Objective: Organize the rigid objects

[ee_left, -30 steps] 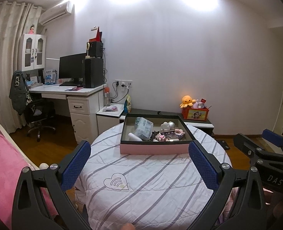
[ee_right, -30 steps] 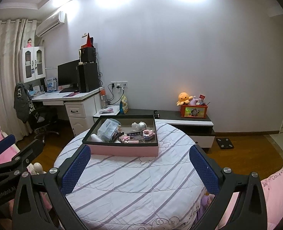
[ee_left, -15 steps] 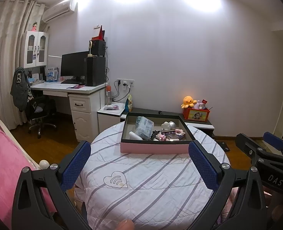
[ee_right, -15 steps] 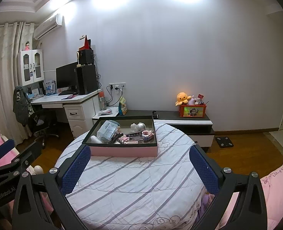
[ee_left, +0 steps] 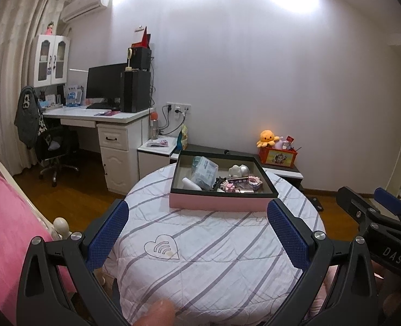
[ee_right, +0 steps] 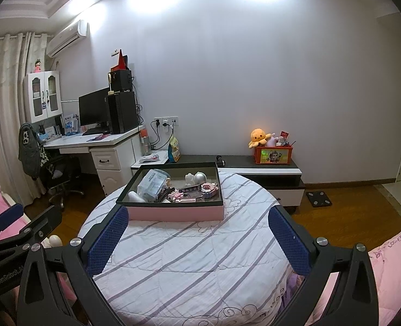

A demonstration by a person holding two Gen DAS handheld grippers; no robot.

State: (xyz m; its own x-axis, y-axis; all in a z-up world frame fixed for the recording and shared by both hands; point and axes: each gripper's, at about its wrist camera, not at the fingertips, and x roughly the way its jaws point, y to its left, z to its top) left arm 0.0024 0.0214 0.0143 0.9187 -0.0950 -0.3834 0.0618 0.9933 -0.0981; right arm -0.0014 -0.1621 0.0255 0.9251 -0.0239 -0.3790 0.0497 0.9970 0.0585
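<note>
Pink tray point(ee_left: 218, 205) of clutter is sitting at the far side of the round bench point(ee_left: 214, 250), well apart from my left gripper point(ee_left: 197, 240) and right gripper point(ee_right: 199, 240), which I'm holding wide, gripping nothing.

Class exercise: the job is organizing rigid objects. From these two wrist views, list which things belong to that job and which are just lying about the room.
Part of the job:
pink box
clear plastic container
white figurine
left gripper
right gripper

Just lying about:
orange octopus plush
red toy crate
monitor
office chair
</note>
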